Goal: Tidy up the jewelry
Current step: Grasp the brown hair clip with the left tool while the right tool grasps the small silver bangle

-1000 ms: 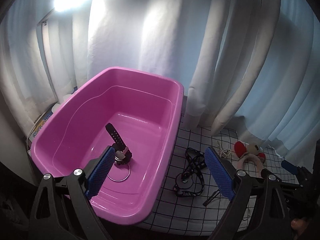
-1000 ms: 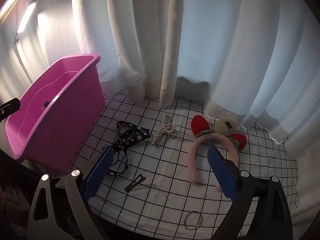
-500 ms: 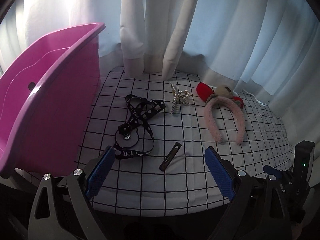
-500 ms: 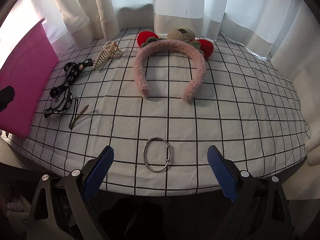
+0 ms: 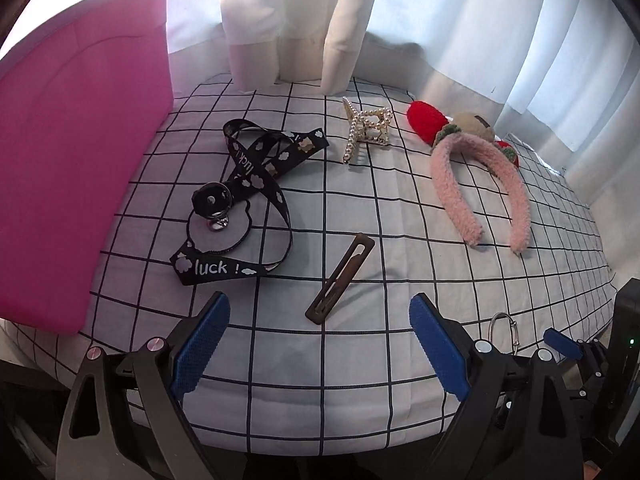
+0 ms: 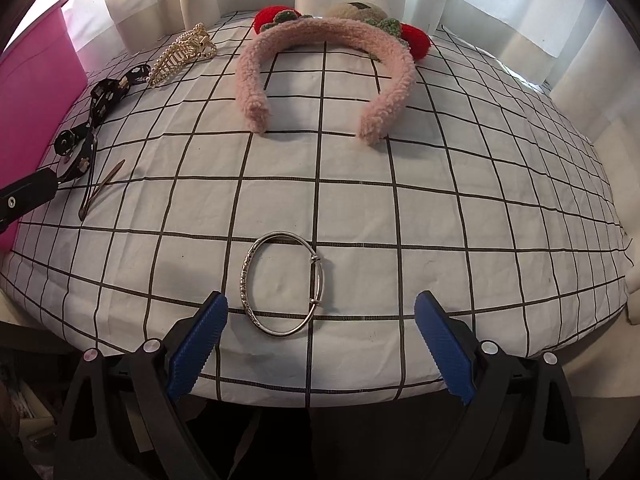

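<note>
My left gripper [image 5: 320, 344] is open and empty, low over the table's front edge, with a brown hair clip [image 5: 341, 278] just ahead between its fingers. A black "luck!" lanyard [image 5: 248, 184], a pearl claw clip [image 5: 366, 130] and a pink plush headband [image 5: 476, 184] lie beyond. My right gripper [image 6: 320, 344] is open and empty, with a silver bangle [image 6: 282, 282] lying flat just ahead of its fingertips. The headband [image 6: 324, 36], claw clip [image 6: 182, 54], lanyard [image 6: 96, 108] and hair clip [image 6: 100, 188] also show in the right wrist view.
A pink plastic tub [image 5: 76, 152] stands at the table's left side, also in the right wrist view [image 6: 32, 92]. White curtains [image 5: 460, 20] hang close behind the table. The checked cloth [image 6: 440, 208] drops off at the front and right edges.
My left gripper has swung right, away from the tub's inside, and down toward the hair clip. My right gripper has moved down and in toward the silver bangle.
</note>
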The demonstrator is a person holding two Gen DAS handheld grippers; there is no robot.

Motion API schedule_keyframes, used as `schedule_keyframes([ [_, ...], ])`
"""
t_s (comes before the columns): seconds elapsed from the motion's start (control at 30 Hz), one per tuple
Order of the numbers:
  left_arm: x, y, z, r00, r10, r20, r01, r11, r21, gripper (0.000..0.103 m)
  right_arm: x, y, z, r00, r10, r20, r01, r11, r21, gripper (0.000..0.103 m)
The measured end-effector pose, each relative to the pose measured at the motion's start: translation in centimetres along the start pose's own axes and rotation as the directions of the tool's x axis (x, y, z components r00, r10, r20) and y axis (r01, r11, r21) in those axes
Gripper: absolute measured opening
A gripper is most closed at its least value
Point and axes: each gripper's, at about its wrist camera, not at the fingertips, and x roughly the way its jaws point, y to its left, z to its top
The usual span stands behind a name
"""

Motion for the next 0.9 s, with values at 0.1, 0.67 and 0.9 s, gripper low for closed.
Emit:
schedule_keyframes([
  [0.1,1.1,-0.9,0.1,1.0,0.004,-0.005,-0.004,1.0,0.017,0.089,0.4,-0.4,-0.1,1.0,0.02,0.002,-0.02,1.0,0.023,0.09],
  [0.67,5.7,-2.7,-0.1,0.999,-0.001,-0.042,0.005,0.995,0.1,0.096,0.7,-0.6,0.2,0.999,0.031,0.02,-0.032,0.999,0.009,0.092],
  [0.9,5.9,-2.9,0.2,0.999,0.018,-0.032,-0.015,0.996,0.084,0.095,1.0,-0.7,0.5,0.999,0.028,0.016,-0.028,0.999,0.017,0.094],
])
